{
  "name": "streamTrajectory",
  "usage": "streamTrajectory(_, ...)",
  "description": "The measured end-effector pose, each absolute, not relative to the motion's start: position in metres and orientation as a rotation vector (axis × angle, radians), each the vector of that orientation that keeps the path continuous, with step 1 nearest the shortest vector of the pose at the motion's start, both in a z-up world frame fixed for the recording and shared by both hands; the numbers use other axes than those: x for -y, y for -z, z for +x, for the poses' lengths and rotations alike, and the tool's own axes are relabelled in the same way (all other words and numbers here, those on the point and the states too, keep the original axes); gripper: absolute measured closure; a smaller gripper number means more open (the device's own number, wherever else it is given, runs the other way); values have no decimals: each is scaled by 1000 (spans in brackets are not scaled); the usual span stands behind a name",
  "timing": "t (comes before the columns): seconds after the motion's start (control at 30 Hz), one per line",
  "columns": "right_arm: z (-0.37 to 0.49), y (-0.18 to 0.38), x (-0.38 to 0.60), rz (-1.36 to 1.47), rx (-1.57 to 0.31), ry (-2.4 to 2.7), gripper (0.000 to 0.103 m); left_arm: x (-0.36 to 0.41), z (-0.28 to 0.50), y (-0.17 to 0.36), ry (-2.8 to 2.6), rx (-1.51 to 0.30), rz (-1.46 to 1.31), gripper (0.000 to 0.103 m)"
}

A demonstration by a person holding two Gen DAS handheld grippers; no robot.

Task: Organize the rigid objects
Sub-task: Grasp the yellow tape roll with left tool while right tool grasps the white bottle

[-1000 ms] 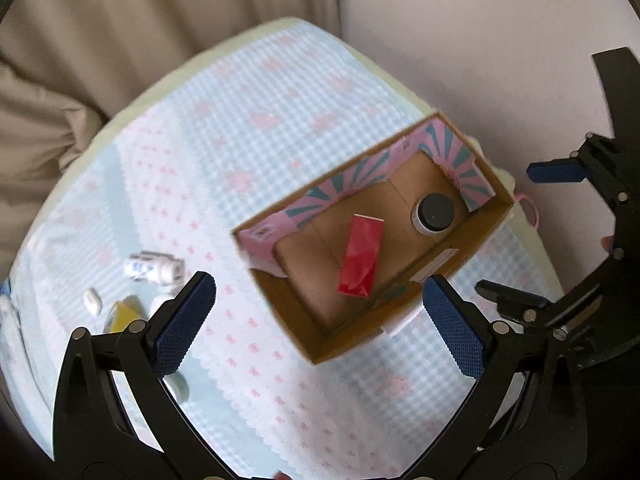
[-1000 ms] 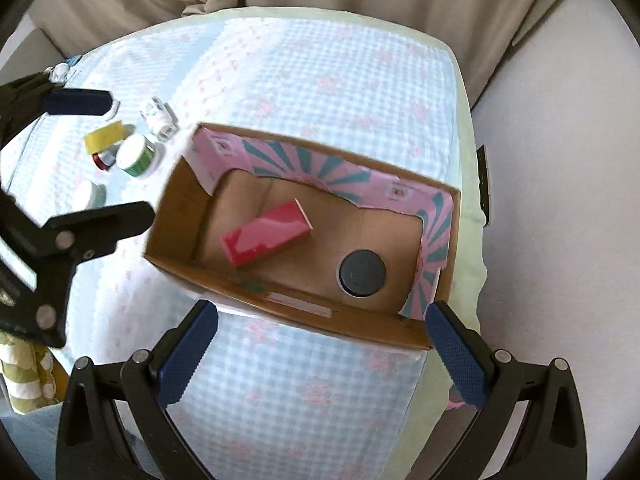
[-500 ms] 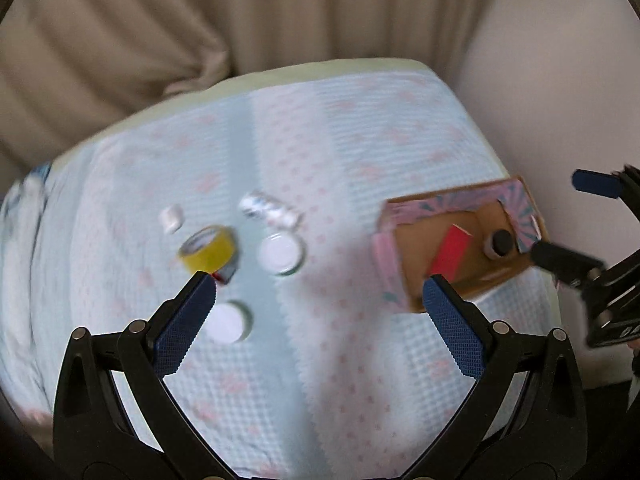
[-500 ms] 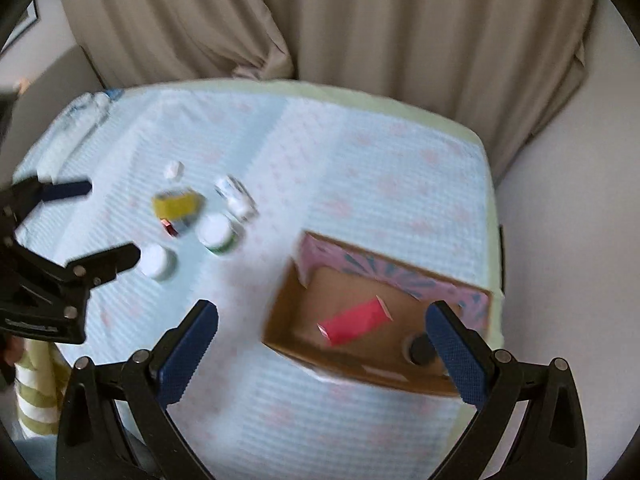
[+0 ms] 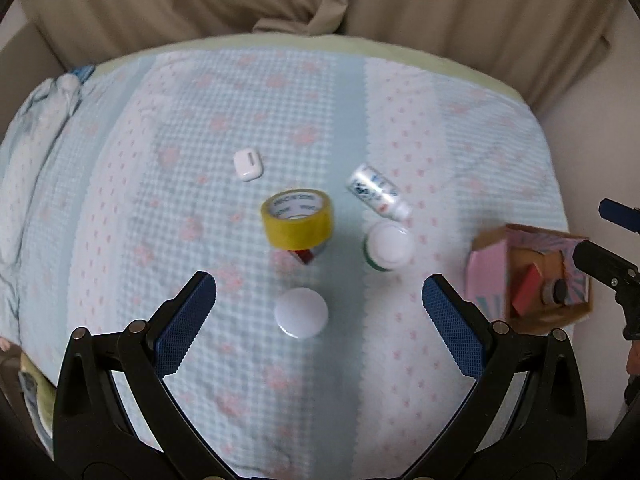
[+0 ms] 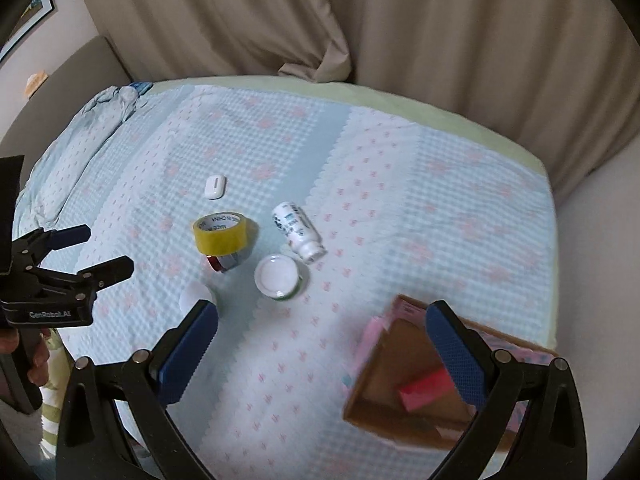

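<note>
- Hovering over the bed [image 5: 168, 92], left tongs [image 5: 319, 312] spread wide and empty, blue pads [image 5: 188, 320] either side of a white round lid [image 5: 301, 312] lying flat on the checked quilt.
- Hanging above the bed's right side, right tongs [image 6: 320, 344] likewise wide apart, gripping nothing; cardboard box [image 6: 384, 376] just under the right-hand pad.
- Sitting near the bed's right edge, box [image 5: 490, 276] with pink patterned walls, holding a red block [image 5: 528, 294] and a dark-capped round thing [image 5: 558, 290].
- Clustered mid-bed, well apart from the box:
  - yellow tape roll [image 5: 298, 218] resting on a red-and-silver item [image 5: 306, 256], only partly seen;
  - white-lidded jar [image 5: 388, 246] with a green band, upright;
  - small white bottle [image 5: 378, 192] lying on its side, just beyond the jar;
  - white earbud case [image 5: 247, 164] toward the far edge.
- Bunched along the bed's left edge, a light blue cover [image 6: 80, 136]; beige curtain [image 6: 360, 20] hanging behind the far edge.
</note>
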State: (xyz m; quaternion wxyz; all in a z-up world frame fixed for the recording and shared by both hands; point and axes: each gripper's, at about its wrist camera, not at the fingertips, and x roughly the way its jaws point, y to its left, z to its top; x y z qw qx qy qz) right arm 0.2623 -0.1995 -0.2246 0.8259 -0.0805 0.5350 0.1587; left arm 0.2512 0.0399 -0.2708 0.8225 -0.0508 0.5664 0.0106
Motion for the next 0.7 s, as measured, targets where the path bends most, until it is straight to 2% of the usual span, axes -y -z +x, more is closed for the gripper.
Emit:
streamTrajectory(0.3,332,298,161,-223,-1255,-414,0,-69,304,364,-54,-1321,-181,0)
streamTrajectory(0.7,396,411,116,-391,-1364,-469,0,-72,351,450,-47,-1328,-219,0)
